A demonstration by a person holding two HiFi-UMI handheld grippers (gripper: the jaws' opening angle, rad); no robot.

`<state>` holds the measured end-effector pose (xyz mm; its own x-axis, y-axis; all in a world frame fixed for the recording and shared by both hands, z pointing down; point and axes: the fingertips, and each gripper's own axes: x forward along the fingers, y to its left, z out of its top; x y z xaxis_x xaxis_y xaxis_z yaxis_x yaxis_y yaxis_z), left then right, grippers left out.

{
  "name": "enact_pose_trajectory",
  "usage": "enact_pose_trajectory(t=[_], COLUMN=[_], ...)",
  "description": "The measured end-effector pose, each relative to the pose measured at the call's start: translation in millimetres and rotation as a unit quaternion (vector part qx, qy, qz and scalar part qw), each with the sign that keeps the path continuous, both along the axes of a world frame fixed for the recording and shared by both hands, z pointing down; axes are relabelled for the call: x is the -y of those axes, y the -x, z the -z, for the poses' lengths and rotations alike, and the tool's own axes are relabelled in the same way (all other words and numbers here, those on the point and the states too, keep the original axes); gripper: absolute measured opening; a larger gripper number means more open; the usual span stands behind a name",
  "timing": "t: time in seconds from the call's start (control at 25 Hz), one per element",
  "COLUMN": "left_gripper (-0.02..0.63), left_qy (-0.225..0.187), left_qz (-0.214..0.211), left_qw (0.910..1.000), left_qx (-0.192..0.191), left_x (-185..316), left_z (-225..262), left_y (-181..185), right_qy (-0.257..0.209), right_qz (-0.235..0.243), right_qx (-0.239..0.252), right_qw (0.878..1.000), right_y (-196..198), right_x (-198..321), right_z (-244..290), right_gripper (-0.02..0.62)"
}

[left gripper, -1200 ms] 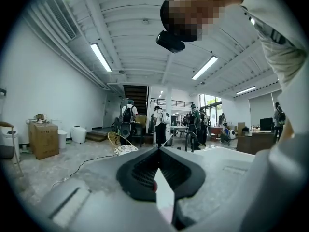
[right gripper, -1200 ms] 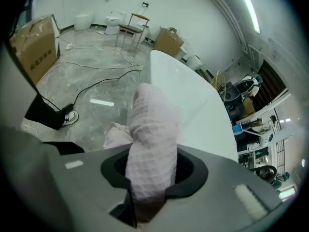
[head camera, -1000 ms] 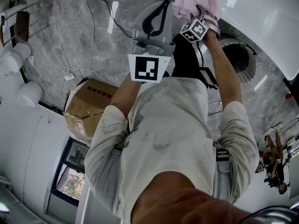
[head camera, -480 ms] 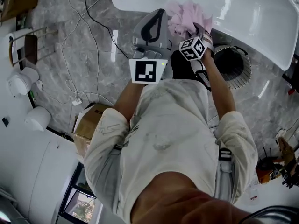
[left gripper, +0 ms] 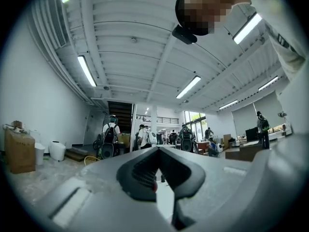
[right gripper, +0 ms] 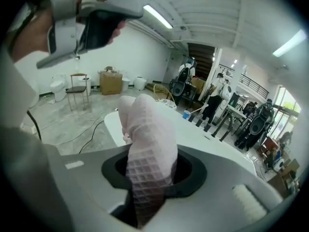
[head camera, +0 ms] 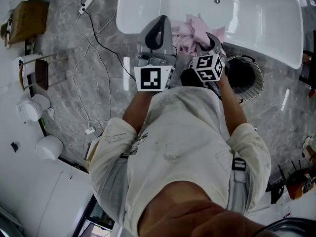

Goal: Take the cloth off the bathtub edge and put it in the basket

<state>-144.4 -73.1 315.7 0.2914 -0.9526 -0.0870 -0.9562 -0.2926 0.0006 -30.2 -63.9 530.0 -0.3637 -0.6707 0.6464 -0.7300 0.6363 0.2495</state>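
Observation:
My right gripper (head camera: 208,39) is shut on the pink waffle cloth (head camera: 193,29), which hangs bunched over the near edge of the white bathtub (head camera: 256,19). In the right gripper view the cloth (right gripper: 147,144) fills the gap between the jaws and stands up in front of them, above the tub (right gripper: 207,137). The wicker basket (head camera: 256,85) stands on the floor just right of that hand, beside the tub. My left gripper (head camera: 161,20) is held to the left of the cloth, jaw tips together, with nothing in it (left gripper: 157,151).
Cables (head camera: 91,43) trail over the grey marble floor to the left. A cardboard box (head camera: 27,15), a chair (head camera: 38,72) and white fixtures (head camera: 30,108) stand at the far left. Several people stand in the background (left gripper: 145,137).
Both grippers have come up, the right one rolling with the cloth still in it. The cloth has lifted off the tub edge, and the head view now takes in the whole tub.

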Motion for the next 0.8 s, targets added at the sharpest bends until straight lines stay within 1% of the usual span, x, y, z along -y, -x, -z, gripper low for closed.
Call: enact_pose_trajectory(t=[0.16,0.28,0.48,0.64,0.8], left_gripper=[0.000,0.000,0.000,0.000,0.000], left_qy=[-0.015,-0.024,-0.032,-0.038,-0.042], left_qz=[-0.018,-0.034,-0.055,-0.073,-0.097], left_qw=[0.9997,0.9991,0.9979,0.9964,0.9941], left_qx=[-0.004,-0.004,-0.012,-0.019,-0.026], left_x=[12,22,38,49,58], left_z=[15,24,36,41,47], left_y=[-27,-51,-88,-121,-152], right_qy=[-0.037,-0.070,-0.124,-0.155,-0.177], right_qz=[-0.043,-0.069,-0.092,-0.115,-0.143], right_qx=[0.049,0.073,0.090,0.104,0.108], right_qw=[0.997,0.993,0.984,0.976,0.968], right_y=[-27,-51,-86,-120,-156], right_x=[7,14,20,27,31], right_z=[51,86,134,161,181], right_gripper=[0.126,0.126,0.124,0.124,0.124])
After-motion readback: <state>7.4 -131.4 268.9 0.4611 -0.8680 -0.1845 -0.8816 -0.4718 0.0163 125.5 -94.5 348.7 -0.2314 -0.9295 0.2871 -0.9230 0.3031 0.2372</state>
